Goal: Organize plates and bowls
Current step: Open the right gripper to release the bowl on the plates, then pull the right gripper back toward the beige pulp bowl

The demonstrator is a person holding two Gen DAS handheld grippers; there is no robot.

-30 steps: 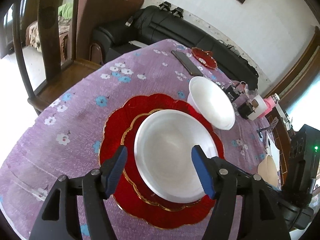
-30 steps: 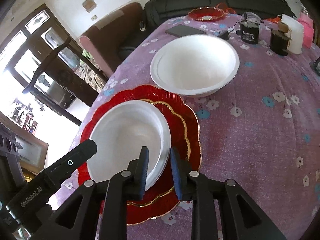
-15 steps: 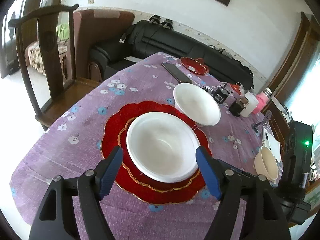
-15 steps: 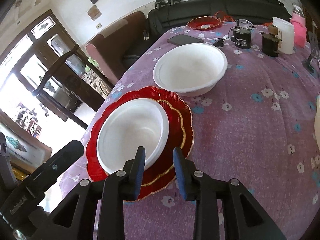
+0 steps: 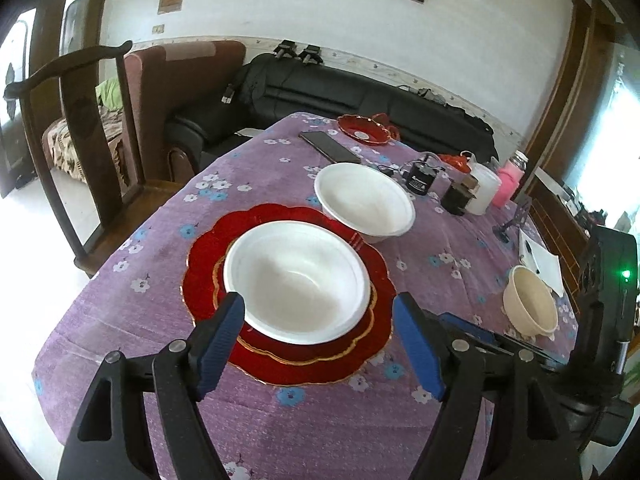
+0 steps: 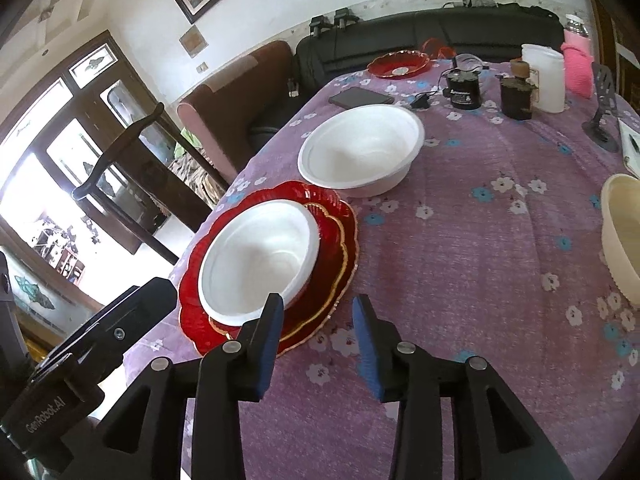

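Note:
A white bowl (image 5: 296,276) (image 6: 260,260) sits on stacked red scalloped plates (image 5: 200,264) (image 6: 340,260) with gold rims, on the purple flowered tablecloth. A second, larger white bowl (image 5: 364,204) (image 6: 360,152) stands just behind them. A cream bowl (image 5: 530,304) (image 6: 622,236) is at the right. A small red dish (image 5: 364,130) (image 6: 400,65) is at the far end. My left gripper (image 5: 318,344) is open and empty, held above and in front of the near bowl. My right gripper (image 6: 318,340) is open and empty, just right of the red plates.
A dark phone (image 5: 330,147), black gadgets (image 5: 420,178), a white container (image 5: 484,194) and a pink object (image 5: 508,186) stand at the far right. A wooden chair (image 5: 92,152) is left of the table (image 5: 120,328). A black sofa (image 5: 360,96) lies behind.
Both grippers have pulled back and up from the bowl on the red plates. My right gripper's jaws have opened wider. The bowl stays on the plates.

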